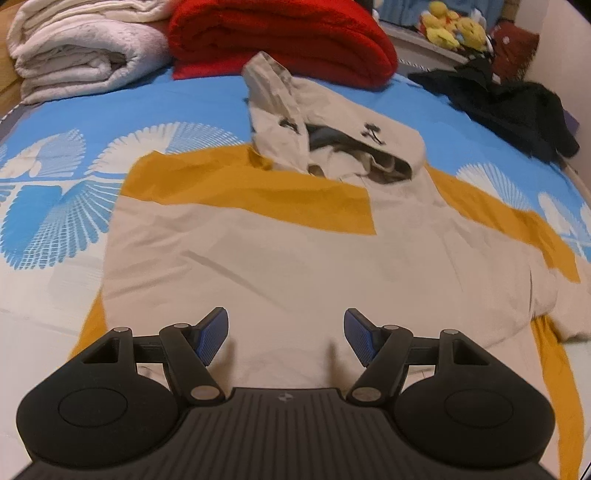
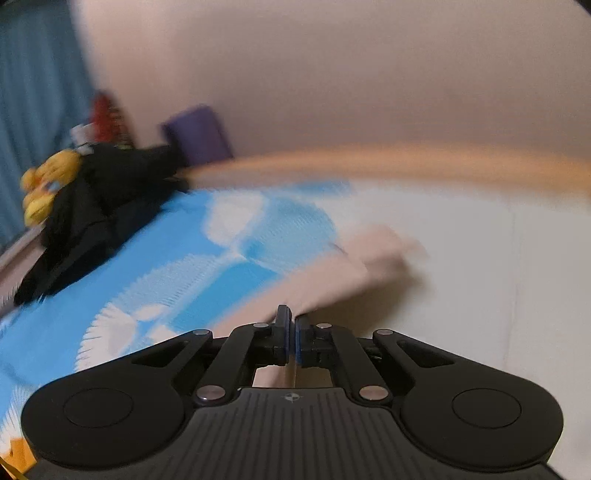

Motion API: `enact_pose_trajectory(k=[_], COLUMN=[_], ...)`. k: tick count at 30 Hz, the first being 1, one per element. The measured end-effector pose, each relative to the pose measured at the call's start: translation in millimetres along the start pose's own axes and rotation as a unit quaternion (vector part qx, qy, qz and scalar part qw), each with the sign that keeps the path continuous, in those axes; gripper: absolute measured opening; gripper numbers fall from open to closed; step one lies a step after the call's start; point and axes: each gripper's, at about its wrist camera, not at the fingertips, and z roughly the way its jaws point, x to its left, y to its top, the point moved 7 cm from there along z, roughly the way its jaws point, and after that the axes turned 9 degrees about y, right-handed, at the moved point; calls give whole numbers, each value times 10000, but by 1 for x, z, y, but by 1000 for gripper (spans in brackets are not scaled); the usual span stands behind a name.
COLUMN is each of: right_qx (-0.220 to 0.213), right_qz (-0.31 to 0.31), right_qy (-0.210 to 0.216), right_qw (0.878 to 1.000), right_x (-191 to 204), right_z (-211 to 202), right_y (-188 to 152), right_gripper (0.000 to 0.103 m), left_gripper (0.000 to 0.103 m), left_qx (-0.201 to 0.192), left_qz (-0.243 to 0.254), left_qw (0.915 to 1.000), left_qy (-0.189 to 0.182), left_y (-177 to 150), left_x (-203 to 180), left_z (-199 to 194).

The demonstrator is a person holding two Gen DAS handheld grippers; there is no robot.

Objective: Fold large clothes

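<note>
A beige hoodie with a mustard-yellow band lies spread on the bed, with its hood at the far end. My left gripper hovers open over the lower body of the hoodie, and nothing is between its blue pads. In the blurred right wrist view, the hoodie's beige sleeve runs across the bedcover and up to the fingertips. My right gripper is shut there, with a thin edge of the sleeve pinched between its pads.
A blue and white patterned bedcover is underneath. Folded white blankets and a red blanket are stacked at the head. Black clothes lie at the far right by yellow plush toys. A wall borders the bed.
</note>
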Motion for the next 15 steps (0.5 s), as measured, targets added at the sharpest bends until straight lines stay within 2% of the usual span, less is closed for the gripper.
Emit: enact_pose_trajectory(k=[1, 3, 6, 9, 11, 12, 14, 15], right_qx=[-176, -494, -773, -603, -136, 230, 808, 895], right_qz=[-431, -1331, -2128, -2590, -2761, -2814, -3121, -3317], right_qy=[159, 676, 1871, 3206, 4097, 4543, 5074, 5134], right_qw=[9988, 9876, 9559, 9091, 8693, 8449, 7991, 7864], right_x=[28, 96, 203, 297, 345, 365, 394, 402], right_z=[-13, -46, -110, -181, -227, -249, -288, -306], right_y=[8, 17, 4, -44, -88, -112, -158, -176], right_gripper=[2, 2, 2, 2, 2, 3, 7, 11], left_gripper=[74, 74, 74, 74, 74, 74, 74, 74], left_qx=[-18, -56, -108, -120, -87, -74, -71, -69], left_qz=[-66, -245, -576, -902, -1130, -1227, -1407, -1474], left_qw=[10000, 9997, 9983, 9958, 9935, 9923, 9900, 9890], left_qy=[4, 16, 28, 126, 141, 133, 115, 107], left_y=[3, 9, 18, 25, 29, 31, 34, 35], left_x=[5, 17, 41, 68, 85, 92, 105, 110], left_z=[-2, -8, -16, -22, -24, -25, -28, -29])
